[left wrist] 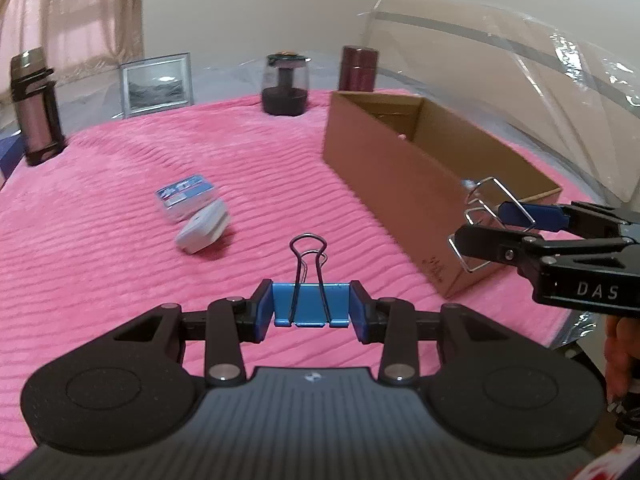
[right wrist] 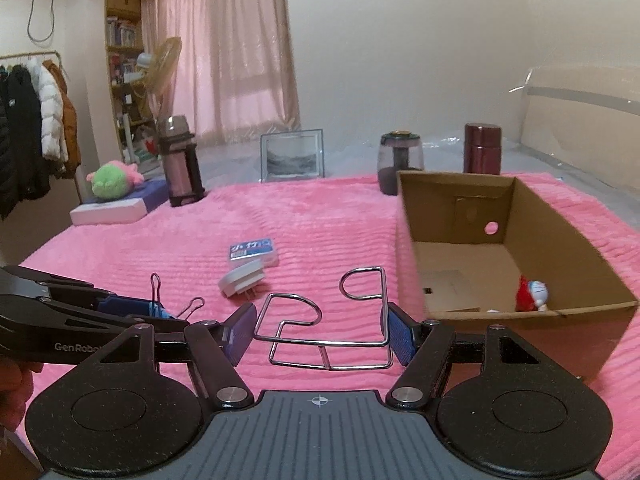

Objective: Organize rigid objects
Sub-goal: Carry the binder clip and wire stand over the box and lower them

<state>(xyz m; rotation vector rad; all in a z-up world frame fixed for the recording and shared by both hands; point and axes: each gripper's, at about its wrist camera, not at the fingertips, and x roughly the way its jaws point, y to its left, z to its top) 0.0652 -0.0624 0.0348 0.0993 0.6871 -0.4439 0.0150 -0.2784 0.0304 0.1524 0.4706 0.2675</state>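
My left gripper (left wrist: 311, 308) is shut on a blue binder clip (left wrist: 310, 306) and holds it above the pink blanket (left wrist: 120, 280), wire handles pointing forward. My right gripper (right wrist: 322, 334) is shut on a bent chrome wire holder (right wrist: 332, 320) that spans its blue pads. In the left wrist view the right gripper (left wrist: 480, 224) hovers by the near corner of the open cardboard box (left wrist: 400, 168). The left gripper (right wrist: 160, 314) with the binder clip (right wrist: 157, 309) shows left in the right wrist view. A small blue-labelled case (left wrist: 186, 196) and a white plug adapter (left wrist: 202, 230) lie on the blanket.
The cardboard box (right wrist: 560, 220) holds a small red and blue toy figure (right wrist: 532, 294). Along the blanket's far edge stand a flask (right wrist: 180, 160), a picture frame (right wrist: 292, 154), a dark jar (right wrist: 400, 160) and a maroon canister (right wrist: 482, 148). A plush toy (right wrist: 114, 180) sits at the far left.
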